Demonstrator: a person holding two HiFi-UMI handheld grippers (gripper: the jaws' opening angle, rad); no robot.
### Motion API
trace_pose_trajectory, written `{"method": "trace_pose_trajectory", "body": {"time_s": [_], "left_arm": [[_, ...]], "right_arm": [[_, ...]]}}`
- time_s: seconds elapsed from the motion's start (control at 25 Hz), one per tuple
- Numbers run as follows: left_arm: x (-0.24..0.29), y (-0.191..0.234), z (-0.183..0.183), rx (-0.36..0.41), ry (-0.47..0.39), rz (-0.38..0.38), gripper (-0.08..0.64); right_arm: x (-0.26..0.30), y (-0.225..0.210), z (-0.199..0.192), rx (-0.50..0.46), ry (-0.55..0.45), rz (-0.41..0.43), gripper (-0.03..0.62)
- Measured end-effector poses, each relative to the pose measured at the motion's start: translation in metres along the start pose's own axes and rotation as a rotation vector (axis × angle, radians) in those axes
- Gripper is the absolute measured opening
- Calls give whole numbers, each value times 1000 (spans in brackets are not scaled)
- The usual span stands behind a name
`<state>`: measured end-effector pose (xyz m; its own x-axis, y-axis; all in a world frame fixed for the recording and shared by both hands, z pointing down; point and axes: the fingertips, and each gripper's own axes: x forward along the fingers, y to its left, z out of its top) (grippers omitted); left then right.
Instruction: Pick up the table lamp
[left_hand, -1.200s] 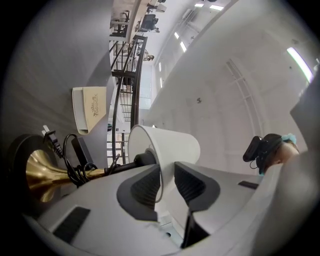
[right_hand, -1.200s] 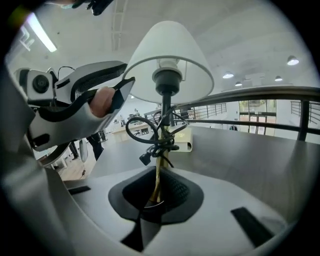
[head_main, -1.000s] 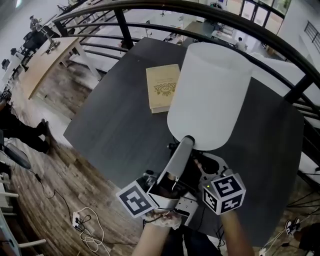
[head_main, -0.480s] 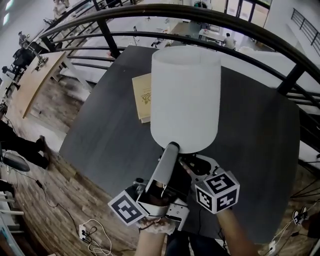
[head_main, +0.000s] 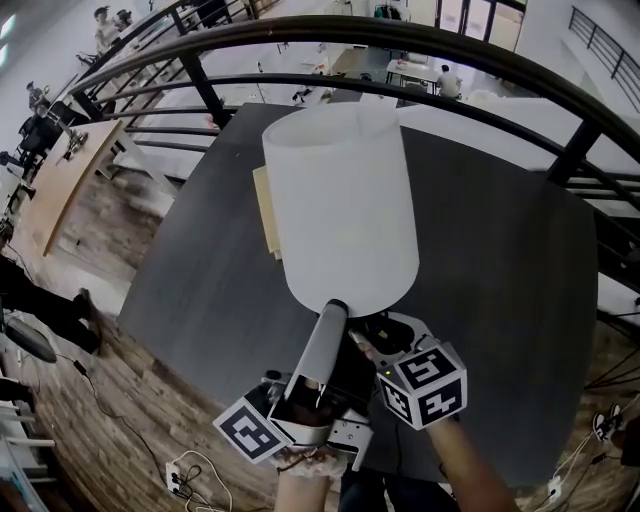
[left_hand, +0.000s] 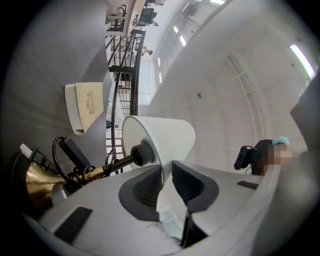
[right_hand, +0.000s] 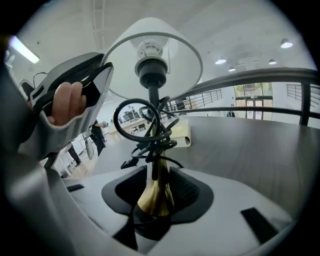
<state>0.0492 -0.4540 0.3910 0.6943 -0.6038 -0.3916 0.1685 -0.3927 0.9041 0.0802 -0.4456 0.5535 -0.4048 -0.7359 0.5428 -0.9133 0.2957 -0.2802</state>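
The table lamp's white shade (head_main: 340, 210) leans over the dark table (head_main: 500, 250). My left gripper (head_main: 337, 308) reaches up to the shade's lower rim. In the left gripper view the shade's thin wall (left_hand: 165, 135) runs between the pads of that gripper (left_hand: 167, 177), whose jaws have just been closing and press on it. My right gripper (head_main: 378, 335) sits low at the lamp's foot. Its jaws have just been opening, and the brass stem (right_hand: 156, 192) stands between the pads of the right gripper (right_hand: 156, 185) with dark gaps beside it. A black cord (right_hand: 145, 125) is coiled round the stem.
A tan book (head_main: 265, 215) lies on the table behind the shade, mostly hidden. A black curved railing (head_main: 480, 60) runs along the table's far side. The table's near edge drops to a wooden floor with a power strip and cables (head_main: 185, 480).
In the head view the shade has swung left and now covers most of the book. Both grippers stay under the shade at the lamp's foot.
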Motion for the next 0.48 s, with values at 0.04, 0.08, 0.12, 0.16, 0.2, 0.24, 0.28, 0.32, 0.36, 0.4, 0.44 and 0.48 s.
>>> {"method": "trace_pose_trajectory", "body": {"time_s": [0.04, 0.08, 0.12, 0.16, 0.2, 0.24, 0.28, 0.32, 0.36, 0.4, 0.44, 0.48], "left_arm": [[-1, 0, 1, 2, -1, 1, 92], [-1, 1, 1, 4, -1, 2, 92], [-1, 1, 1, 4, -1, 2, 92], [-1, 0, 1, 3, 2, 0, 92], [-1, -1, -1, 3, 8, -3, 91], [-1, -1, -3, 4, 15, -6, 91], [0, -2, -5, 6, 21, -7, 91], [1, -3, -6, 6, 27, -8, 91], [1, -3, -7, 6, 31, -9, 89], [2, -3, -8, 5, 33, -10, 89], [1, -2, -9, 4, 34, -10, 89], [1, -2, -9, 3, 34, -10, 89]], "right_arm": [[0, 0, 0, -10, 8, -3, 160], [1, -1, -1, -20, 16, -3, 160], [1, -1, -1, -26, 22, 2, 161], [1, -2, -1, -26, 27, 11, 161], [1, -3, 0, -23, 32, 21, 161], [1, -4, 0, -22, 37, 30, 161], [2, -6, 1, -24, 44, 35, 161], [3, -7, 2, -31, 51, 36, 161], [4, -7, 2, -39, 57, 37, 163], [5, -6, 2, -46, 64, 37, 163], [6, -6, 2, -53, 70, 38, 163], [7, -5, 1, -59, 75, 39, 163]]}}
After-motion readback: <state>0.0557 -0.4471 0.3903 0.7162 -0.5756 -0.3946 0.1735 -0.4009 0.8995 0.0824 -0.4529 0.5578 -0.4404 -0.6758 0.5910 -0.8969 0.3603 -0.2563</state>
